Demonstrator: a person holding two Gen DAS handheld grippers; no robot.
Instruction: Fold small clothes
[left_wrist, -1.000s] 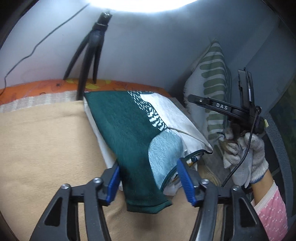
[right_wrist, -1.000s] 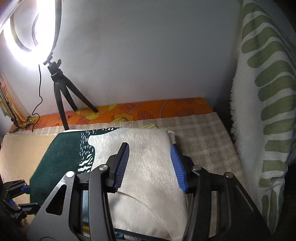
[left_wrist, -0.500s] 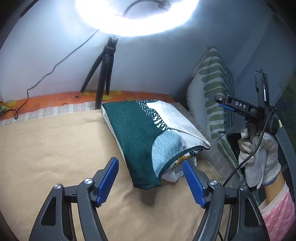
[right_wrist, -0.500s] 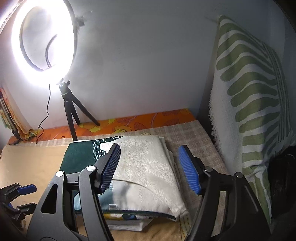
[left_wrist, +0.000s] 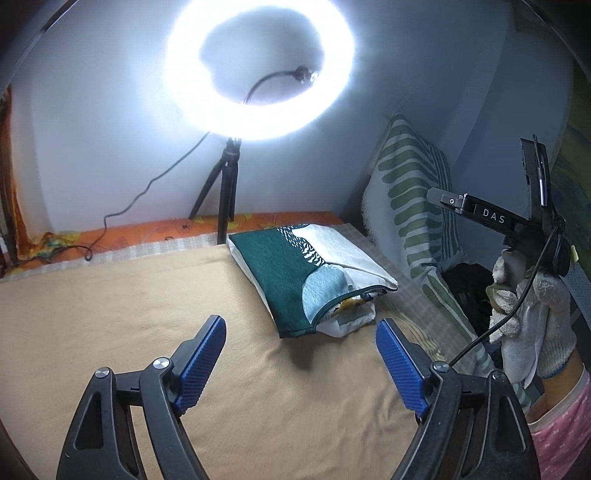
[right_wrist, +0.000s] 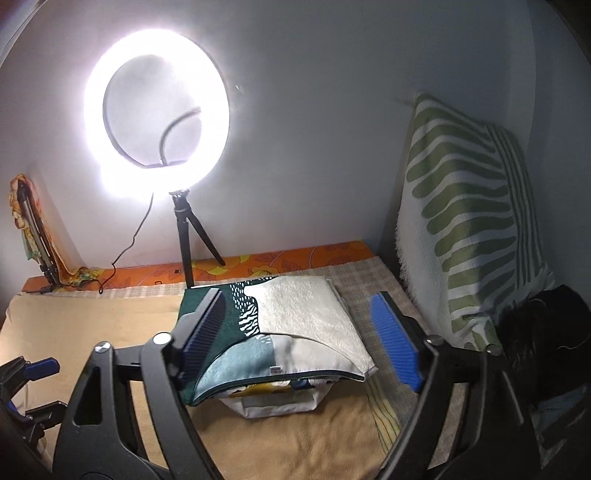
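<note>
A folded stack of small clothes (left_wrist: 314, 273), topped by a dark green, pale blue and cream garment, lies on the tan blanket (left_wrist: 129, 332). It also shows in the right wrist view (right_wrist: 288, 332). My left gripper (left_wrist: 301, 363) is open and empty, hanging above the blanket short of the stack. My right gripper (right_wrist: 303, 339) is open and empty, raised above and in front of the stack, touching nothing. The right gripper's body (left_wrist: 491, 218) and gloved hand show at the right of the left wrist view.
A lit ring light (left_wrist: 258, 70) on a small tripod (left_wrist: 225, 199) stands behind the stack against the wall. A green-striped white pillow (right_wrist: 469, 229) leans at the right, a dark bundle (right_wrist: 546, 332) beside it. An orange floral sheet (right_wrist: 258, 260) edges the back.
Both grippers have pulled back and up from the folded stack and opened wider. The stack stays in place on the blanket.
</note>
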